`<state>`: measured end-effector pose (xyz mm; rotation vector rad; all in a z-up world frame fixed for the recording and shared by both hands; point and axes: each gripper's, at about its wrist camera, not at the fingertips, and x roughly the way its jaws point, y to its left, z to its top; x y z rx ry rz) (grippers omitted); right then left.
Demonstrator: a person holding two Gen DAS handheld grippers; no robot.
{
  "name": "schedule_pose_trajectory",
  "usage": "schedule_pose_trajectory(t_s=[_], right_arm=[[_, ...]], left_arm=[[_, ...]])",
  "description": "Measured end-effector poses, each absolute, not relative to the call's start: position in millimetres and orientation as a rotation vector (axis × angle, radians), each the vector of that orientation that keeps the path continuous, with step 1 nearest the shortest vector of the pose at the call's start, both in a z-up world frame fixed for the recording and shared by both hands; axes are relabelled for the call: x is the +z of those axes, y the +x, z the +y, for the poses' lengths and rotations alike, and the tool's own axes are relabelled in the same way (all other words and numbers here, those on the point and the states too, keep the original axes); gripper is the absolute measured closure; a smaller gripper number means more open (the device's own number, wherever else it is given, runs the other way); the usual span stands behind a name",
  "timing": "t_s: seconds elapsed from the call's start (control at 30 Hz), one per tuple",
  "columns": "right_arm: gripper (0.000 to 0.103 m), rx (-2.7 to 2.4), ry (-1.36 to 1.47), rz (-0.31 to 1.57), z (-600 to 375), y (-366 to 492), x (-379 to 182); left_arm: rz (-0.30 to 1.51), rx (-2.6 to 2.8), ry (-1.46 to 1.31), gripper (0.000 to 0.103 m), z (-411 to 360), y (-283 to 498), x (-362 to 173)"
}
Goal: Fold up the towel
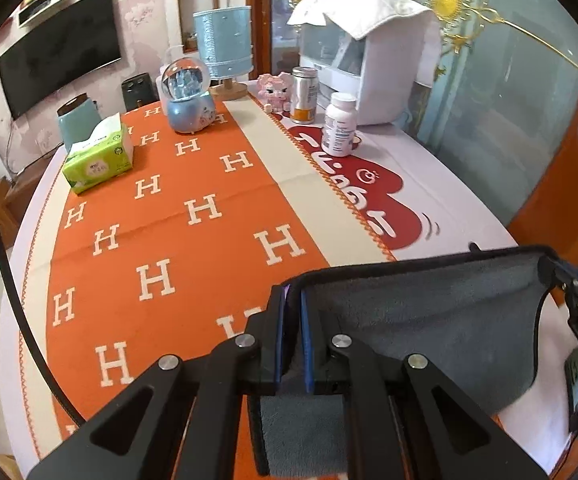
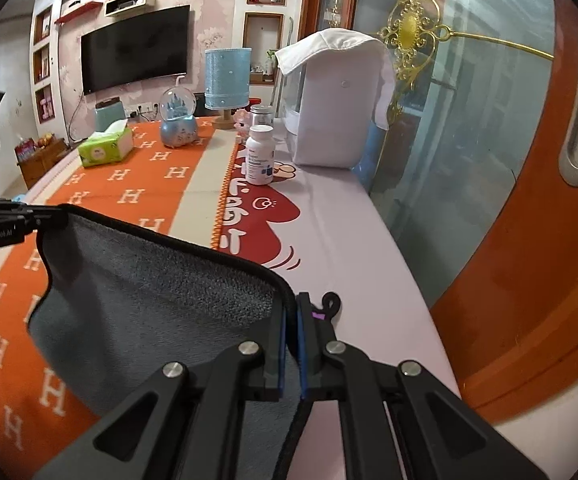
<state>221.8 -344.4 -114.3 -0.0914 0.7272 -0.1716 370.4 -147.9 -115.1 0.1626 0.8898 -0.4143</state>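
Observation:
A grey towel (image 1: 429, 320) with a black hem hangs stretched between my two grippers, lifted above the table. My left gripper (image 1: 293, 300) is shut on the towel's left corner. My right gripper (image 2: 292, 312) is shut on the towel's (image 2: 149, 300) other top corner. The right gripper also shows at the right edge of the left wrist view (image 1: 557, 272), and the left gripper at the left edge of the right wrist view (image 2: 55, 214). The towel's lower part is hidden below both grippers.
The table carries an orange cloth with white H letters (image 1: 161, 220). At the far end stand a green tissue pack (image 1: 99, 156), a snow globe (image 1: 189, 96), a blue lamp (image 1: 225, 44), a white pill bottle (image 1: 339, 124), a can (image 1: 304, 94) and a white appliance (image 1: 381, 68).

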Motion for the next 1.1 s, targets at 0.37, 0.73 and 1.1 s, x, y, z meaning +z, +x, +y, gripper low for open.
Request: schedule_pose_trajectory(t_s=[0.37, 0.73, 1.1], right_arm=[[0.092, -0.216, -0.093, 0.768, -353.8, 241.1, -135.8], [0.057, -0.233, -0.072, 0.769, -352.8, 237.7, -135.9], [0.032, -0.204, -0.047, 0.7, -333.2, 212.0, -100.0]], left_arm=[[0.91, -0.404, 0.098, 0.09, -154.3, 389.0, -133.9], [0.927, -0.371, 0.068, 0.068, -144.8, 385.0, -133.4], [0.892, -0.335, 0.057, 0.022, -121.1, 343.0, -94.3]])
